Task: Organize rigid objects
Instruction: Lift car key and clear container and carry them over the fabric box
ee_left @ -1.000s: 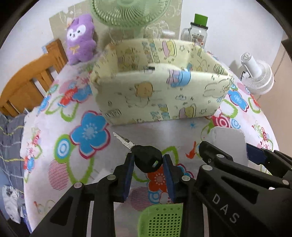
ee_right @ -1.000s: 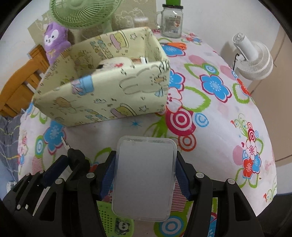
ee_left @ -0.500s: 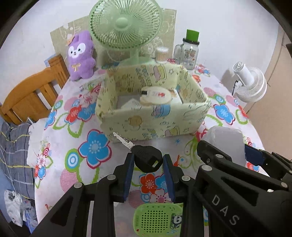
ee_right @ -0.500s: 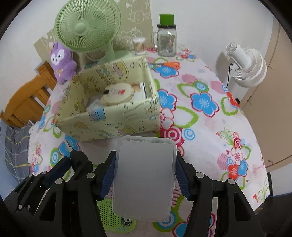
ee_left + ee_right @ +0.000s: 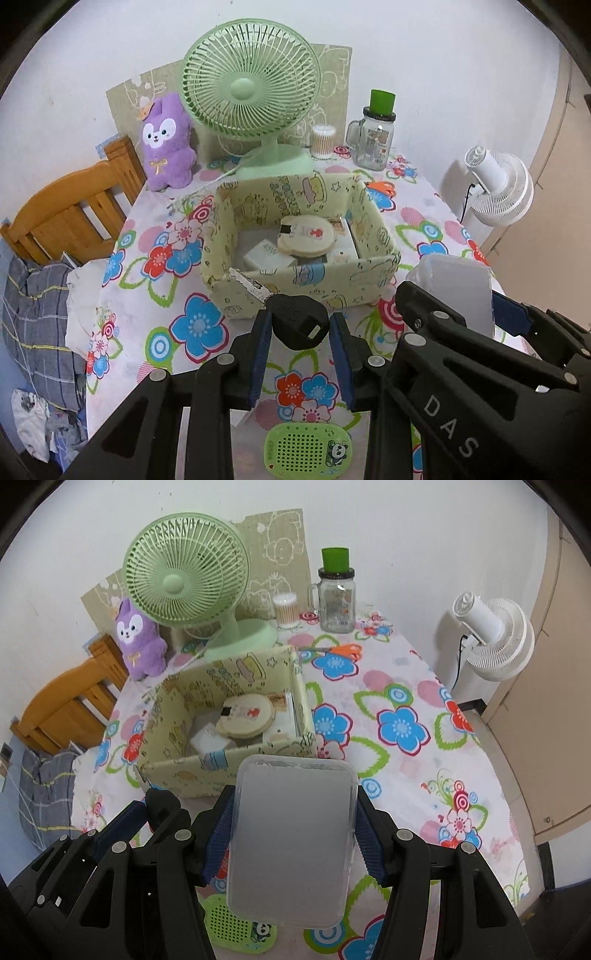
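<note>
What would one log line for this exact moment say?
left gripper: shut on key | right gripper: shut on clear case | both short of fabric box

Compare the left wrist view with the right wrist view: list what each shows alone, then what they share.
Left only: the whole key, black head pinched in the left gripper, blade toward the box.

Right only: the clear case, face-on in the right gripper, and most of the orange scissors.

Both: box, green fan, purple plush, jar, white fan.
</note>
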Motion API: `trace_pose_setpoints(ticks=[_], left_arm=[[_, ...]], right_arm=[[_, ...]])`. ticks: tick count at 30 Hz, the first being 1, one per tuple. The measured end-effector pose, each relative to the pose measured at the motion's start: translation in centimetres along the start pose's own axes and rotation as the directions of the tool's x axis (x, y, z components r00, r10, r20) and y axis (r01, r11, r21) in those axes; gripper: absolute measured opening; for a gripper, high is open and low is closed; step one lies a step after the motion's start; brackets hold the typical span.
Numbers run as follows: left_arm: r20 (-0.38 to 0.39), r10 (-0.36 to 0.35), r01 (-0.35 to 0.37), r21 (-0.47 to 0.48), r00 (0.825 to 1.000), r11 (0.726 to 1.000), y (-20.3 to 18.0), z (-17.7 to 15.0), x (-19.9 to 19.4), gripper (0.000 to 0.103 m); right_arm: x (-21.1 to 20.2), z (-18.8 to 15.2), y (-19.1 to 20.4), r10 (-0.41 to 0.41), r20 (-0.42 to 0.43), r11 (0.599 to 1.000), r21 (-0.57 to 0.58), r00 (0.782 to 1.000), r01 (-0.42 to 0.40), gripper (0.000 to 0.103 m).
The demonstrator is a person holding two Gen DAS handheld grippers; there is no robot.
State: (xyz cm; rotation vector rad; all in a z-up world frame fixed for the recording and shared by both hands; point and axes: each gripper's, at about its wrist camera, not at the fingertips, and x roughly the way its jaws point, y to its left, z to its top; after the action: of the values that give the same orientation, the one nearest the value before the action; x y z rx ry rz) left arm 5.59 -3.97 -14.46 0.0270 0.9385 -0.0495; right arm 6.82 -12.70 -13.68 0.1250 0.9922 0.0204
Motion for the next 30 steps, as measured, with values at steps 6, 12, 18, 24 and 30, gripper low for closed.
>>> trace_pose_setpoints(ticks=[6,12,18,24,30], left_arm=[[0.014,-0.001,0.002,-0.003,1.0,1.0,0.0,0.8,-0.6,0.032],[0.021,-0.003,0.003,-0.003,1.0,1.0,0.1,1.4,-0.7,0.032],[0.021,-0.001,0.001,-0.007,1.0,1.0,0.3,2.1,-0.4,0.032],[0.021,0.001,-0.001,-0.01,1.0,1.0,0.7,2.9,0.3,0.032],[0.008,0.006,-0.006,-0.016,1.0,1.0,1.2,3.8,1.3,0.032]], right_arm=[[-0.7,0.8,0.0,0.002,0.02,1.0,-0.006,1.0,-0.002,0.063],[-0.9,1.3,0.1,0.005,0.027,1.0,-0.003,1.0,-0.005,0.063],[-0.6,1.9,0.4,0.012,0.027,1.0,0.0,1.0,-0.012,0.063],[0.1,2.8,0.6,0.017,0.023,1.0,-0.005,1.0,-0.017,0.063],[1.4,3.8,1.1,0.033,0.005,0.999,-0.018,0.999,-0.033,0.063]])
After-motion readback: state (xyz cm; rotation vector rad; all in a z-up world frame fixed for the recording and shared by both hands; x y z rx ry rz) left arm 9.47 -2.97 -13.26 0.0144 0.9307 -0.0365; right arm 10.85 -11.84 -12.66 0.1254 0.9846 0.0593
